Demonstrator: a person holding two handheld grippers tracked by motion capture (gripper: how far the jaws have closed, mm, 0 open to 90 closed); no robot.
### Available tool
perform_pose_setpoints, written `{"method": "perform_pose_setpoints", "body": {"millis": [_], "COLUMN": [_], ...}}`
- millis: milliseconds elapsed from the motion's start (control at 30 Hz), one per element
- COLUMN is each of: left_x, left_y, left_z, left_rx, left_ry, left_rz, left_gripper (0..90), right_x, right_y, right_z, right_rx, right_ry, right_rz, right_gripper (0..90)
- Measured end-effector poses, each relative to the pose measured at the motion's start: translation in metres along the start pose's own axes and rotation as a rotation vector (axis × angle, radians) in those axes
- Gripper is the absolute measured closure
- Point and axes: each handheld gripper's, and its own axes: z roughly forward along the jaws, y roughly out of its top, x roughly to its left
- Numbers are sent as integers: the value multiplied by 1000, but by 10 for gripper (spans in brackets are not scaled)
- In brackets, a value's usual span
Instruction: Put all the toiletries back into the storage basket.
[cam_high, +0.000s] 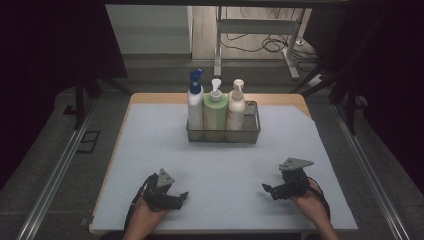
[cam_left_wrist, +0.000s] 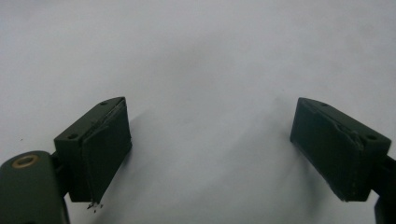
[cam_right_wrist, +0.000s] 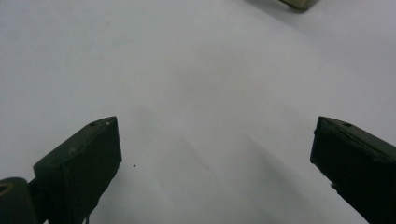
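Nearest the person, the left gripper (cam_high: 167, 196) and the right gripper (cam_high: 280, 189) rest low over the pale grey table mat (cam_high: 150, 150), each spread wide and grasping nothing. Well beyond them, toward the far edge, stands a dark wire-mesh rectangular basket (cam_high: 251, 131) holding three upright pump bottles in a row: a white bottle with a blue spray top (cam_high: 195, 102), a pale green bottle with a white pump (cam_high: 215, 112) and a cream bottle with a cream pump (cam_high: 236, 107). They stand packed touching, so I judge that pulling one could drag or tip its neighbour, or shift the light basket.
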Motion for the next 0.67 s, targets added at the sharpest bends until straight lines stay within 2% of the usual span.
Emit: {"method": "perform_pose_setpoints", "body": {"millis": [200, 333, 367, 667], "left_x": [0, 0, 0, 0], "left_y": [0, 0, 0, 0], "left_z": [0, 0, 0, 0], "left_rx": [0, 0, 0, 2], "left_ry": [0, 1, 0, 1], "left_rz": [0, 0, 0, -1], "left_gripper": [121, 121, 121, 121], "right_x": [3, 4, 4, 4], "right_y": [-9, -15, -16, -18], "right_z": [8, 14, 15, 15], "right_rx": [1, 27, 19, 14], "right_ry": [6, 10, 12, 13], "right_rz": [9, 9, 22, 23], "right_gripper": [13, 4, 0, 0]}}
